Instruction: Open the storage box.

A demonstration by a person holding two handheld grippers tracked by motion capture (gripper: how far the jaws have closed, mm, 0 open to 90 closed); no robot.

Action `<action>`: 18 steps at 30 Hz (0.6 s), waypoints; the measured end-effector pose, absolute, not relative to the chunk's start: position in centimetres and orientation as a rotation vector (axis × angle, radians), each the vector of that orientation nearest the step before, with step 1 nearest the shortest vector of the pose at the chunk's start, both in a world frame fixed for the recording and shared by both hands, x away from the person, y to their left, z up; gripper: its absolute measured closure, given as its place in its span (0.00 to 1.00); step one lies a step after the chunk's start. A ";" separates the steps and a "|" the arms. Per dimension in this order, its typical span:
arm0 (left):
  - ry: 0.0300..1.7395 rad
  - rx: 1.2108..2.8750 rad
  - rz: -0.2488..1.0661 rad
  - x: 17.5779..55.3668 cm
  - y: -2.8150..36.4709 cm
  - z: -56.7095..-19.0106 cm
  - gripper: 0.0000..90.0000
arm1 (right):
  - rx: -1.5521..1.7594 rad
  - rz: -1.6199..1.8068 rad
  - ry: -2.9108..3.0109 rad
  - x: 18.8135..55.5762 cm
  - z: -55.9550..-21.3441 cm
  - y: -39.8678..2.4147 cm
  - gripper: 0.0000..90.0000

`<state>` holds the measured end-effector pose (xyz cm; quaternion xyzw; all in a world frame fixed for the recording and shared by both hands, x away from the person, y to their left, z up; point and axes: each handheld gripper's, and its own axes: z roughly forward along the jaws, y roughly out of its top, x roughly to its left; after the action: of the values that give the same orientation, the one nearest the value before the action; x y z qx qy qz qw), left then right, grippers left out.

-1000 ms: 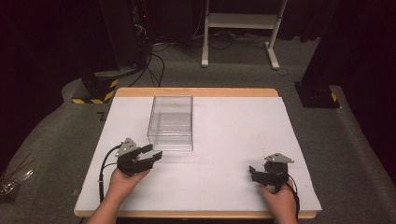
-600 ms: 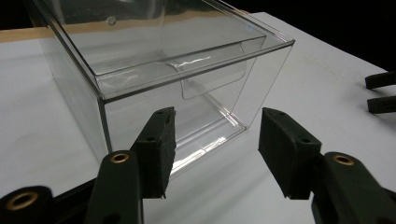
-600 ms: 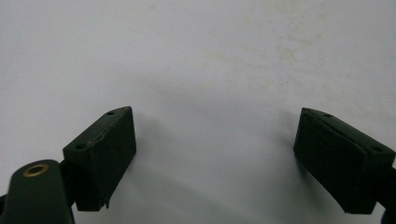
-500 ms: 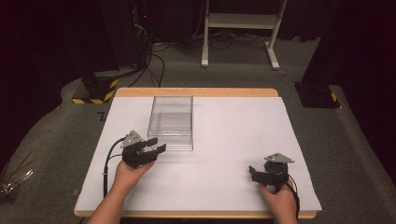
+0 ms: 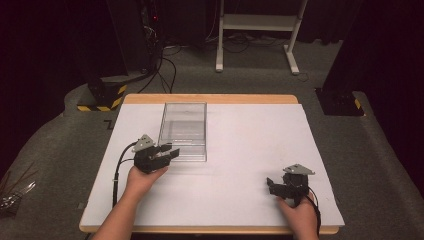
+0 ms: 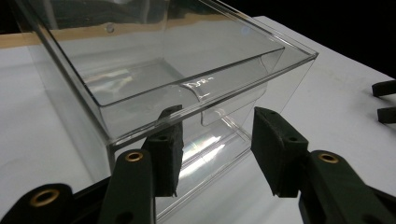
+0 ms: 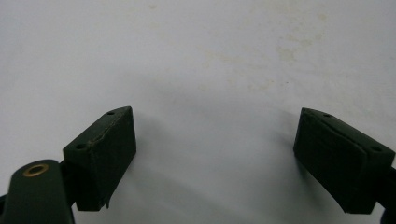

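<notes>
High view: white table top (image 5: 250,150) with a wood edge, clear plastic bin (image 5: 183,131) standing upright left of centre, long side running away from the person. Left gripper (image 5: 167,152) held in the person's left hand (image 5: 141,177), jaws pointing at the near left corner of the bin, tips right at its near wall. Right gripper (image 5: 272,186) in the right hand (image 5: 298,212) near the table's near right corner, well apart from the bin, jaws pointing left over bare table. Cables trail from both. Floor behind: grey carpet, a white metal stand (image 5: 260,30), a black-and-yellow striped foot (image 5: 102,100).

Left gripper view adds what the top camera can't: clear plastic bin (image 6: 177,79) seen close, open top, rim and a moulded handle recess in the near wall. Jaws set moderately apart, nothing clamped; one pad sits just in front of the near wall, whether it touches I cannot tell. Far right of this view, two black jaw tips of the other gripper (image 6: 385,100) over the white table.

Right gripper view: own jaws spread wide, nothing between them, just white table surface (image 7: 210,60) with faint smudges. Bin not visible from here.

Writing: a faint dark mark on the carpet by the table's left edge, unreadable. No labels legible on the bin or the grippers.
</notes>
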<state>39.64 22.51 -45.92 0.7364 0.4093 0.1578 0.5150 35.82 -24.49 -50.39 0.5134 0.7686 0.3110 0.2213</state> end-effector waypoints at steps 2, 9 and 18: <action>0.971 1.771 0.380 39.9 22.4 -46.1 0.60 | 1.416 0.860 2.125 35.8 -50.4 -24.5 0.15; 0.932 1.735 0.358 40.1 22.3 -46.6 0.61 | 1.417 0.860 2.124 35.8 -50.4 -24.5 0.15; 0.937 1.700 0.401 40.0 22.0 -47.2 0.74 | 1.414 0.857 2.121 35.8 -50.4 -24.5 0.15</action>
<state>40.01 21.96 -47.21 0.7177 0.3953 0.1692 0.5477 35.78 -24.47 -50.39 0.5123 0.7687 0.3106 0.2241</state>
